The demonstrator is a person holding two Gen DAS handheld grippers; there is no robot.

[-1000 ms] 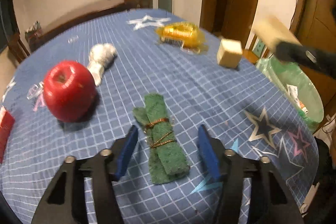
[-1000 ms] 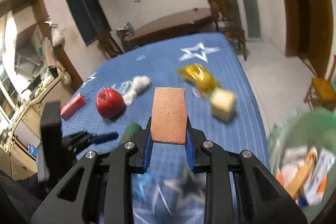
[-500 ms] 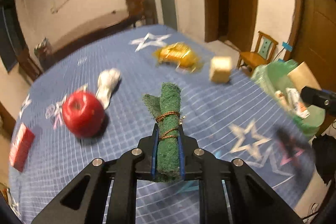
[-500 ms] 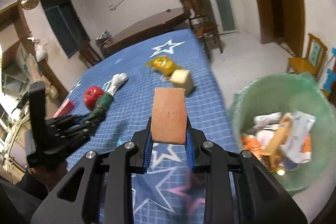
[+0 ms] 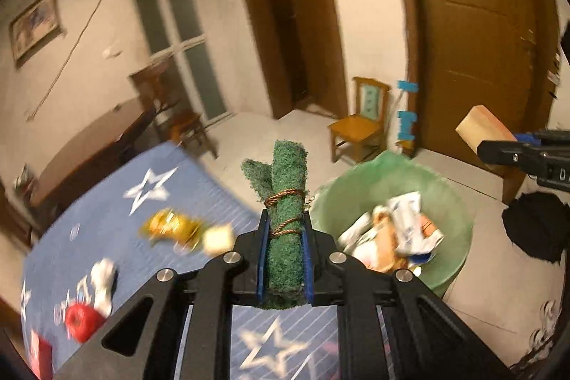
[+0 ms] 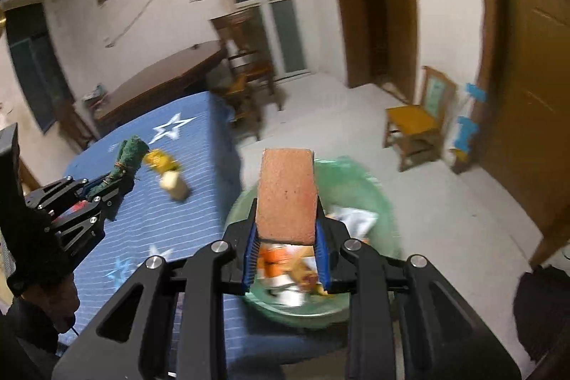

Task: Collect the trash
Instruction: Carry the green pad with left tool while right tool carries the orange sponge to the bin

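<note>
Left wrist: left gripper (image 5: 284, 257) pinches green scrub roll (image 5: 286, 198), short of green bin (image 5: 459, 230).
Right wrist: right gripper (image 6: 286, 253) clamps orange sponge (image 6: 286, 194) above bin. Transport step; next, release sponge first.

Two tongs holding one item each, one green scouring roll (image 5: 287, 223) in the left tongs (image 5: 285, 259), one orange sponge (image 6: 287, 193) in the right tongs (image 6: 287, 257), one green bin (image 5: 459, 202) sitting beyond both, one apple (image 5: 80, 323) lying left

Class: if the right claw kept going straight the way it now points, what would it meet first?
Probably the green bin: the right claw, shut on the sponge, points over its rim at the trash inside, though depth is unclear.
</note>
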